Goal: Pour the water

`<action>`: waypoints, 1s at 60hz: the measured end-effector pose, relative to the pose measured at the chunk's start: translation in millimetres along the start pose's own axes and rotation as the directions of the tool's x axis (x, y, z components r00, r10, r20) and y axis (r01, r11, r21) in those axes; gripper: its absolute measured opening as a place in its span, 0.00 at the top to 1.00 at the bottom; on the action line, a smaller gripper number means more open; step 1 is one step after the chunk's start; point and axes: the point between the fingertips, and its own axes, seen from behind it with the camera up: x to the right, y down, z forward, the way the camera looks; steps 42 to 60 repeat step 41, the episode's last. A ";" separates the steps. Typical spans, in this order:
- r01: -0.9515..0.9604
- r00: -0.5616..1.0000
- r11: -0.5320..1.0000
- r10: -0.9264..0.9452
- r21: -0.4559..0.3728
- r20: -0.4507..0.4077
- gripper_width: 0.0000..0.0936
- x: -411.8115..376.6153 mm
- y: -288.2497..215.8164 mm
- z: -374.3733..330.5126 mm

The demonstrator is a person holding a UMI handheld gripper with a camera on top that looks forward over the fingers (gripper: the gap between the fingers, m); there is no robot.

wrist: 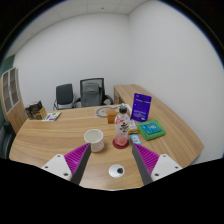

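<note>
A white cup (93, 139) stands on the wooden table (60, 140), just ahead of my left finger. A clear bottle with a pink label (122, 125) stands on a red coaster (120, 143) to the cup's right, beyond my right finger. My gripper (111, 163) is open and empty, its magenta pads (74, 157) spread wide. A small white disc with a dark centre (116, 171) lies on the table between the fingers.
A green-and-blue box (151, 128) and a purple sign (141, 106) stand at the right. An orange-lidded jar (111, 114) stands behind the bottle. Two office chairs (91, 92) are at the table's far end, a shelf (10, 95) at the left.
</note>
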 end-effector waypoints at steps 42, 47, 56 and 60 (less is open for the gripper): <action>0.000 0.997 1.000 0.000 0.002 -0.075 0.08 -18.4 18.9 -128.7; 0.000 0.997 1.000 0.000 0.002 -0.075 0.08 -18.4 18.9 -128.7; 0.000 0.997 1.000 0.000 0.002 -0.075 0.08 -18.4 18.9 -128.7; 0.000 0.997 1.000 0.000 0.002 -0.075 0.08 -18.4 18.9 -128.7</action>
